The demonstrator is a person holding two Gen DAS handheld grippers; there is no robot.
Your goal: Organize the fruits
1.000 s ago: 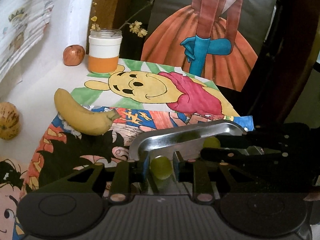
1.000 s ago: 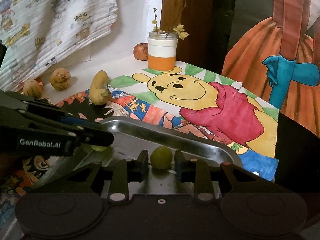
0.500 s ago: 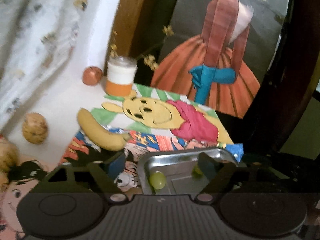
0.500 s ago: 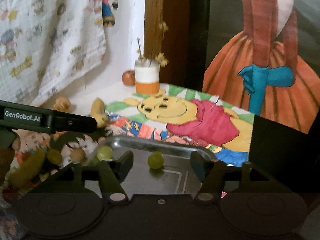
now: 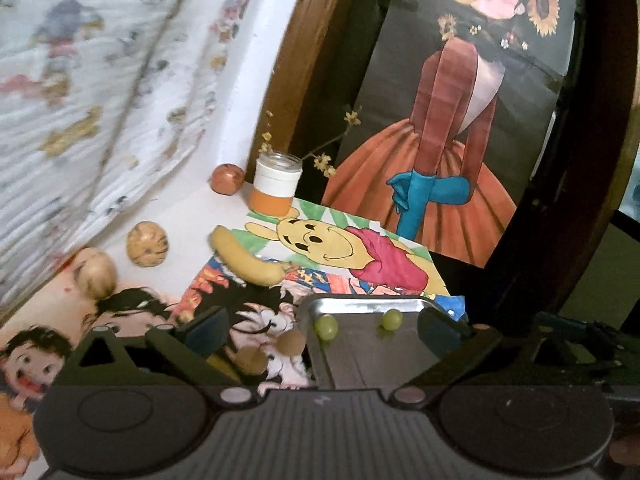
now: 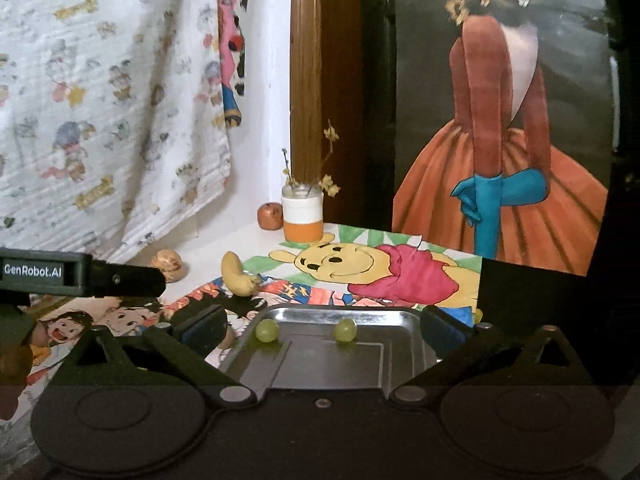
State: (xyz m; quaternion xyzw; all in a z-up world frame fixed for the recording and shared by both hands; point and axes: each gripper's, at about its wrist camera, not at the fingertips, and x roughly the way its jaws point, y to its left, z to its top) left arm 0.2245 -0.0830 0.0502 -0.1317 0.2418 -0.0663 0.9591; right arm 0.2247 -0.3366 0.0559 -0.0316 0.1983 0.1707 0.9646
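Left wrist view: both grippers gape over a metal tray point(image 5: 360, 305) with two green grapes in it.

Taking the tray as landmark, the left gripper point(image 5: 322, 324) stands wide, its jaws opening, nothing pinched between them; one grape point(image 5: 326, 327) lies at the tray's near-left corner, the other grape point(image 5: 391, 319) by its far rim. In the right wrist view the right gripper point(image 6: 320, 326) is likewise wide and opening, empty, with both grapes apart from its fingers point(image 6: 202, 326). Beyond the tray's left corner a banana point(image 5: 244, 258) lies on the cartoon drawings; farther back stand an orange-and-white jar point(image 5: 276, 188) and a reddish apple point(image 5: 227, 178). Two round tan fruits point(image 5: 146, 243) sit well left of the tray on the desk point(image 5: 188, 216).
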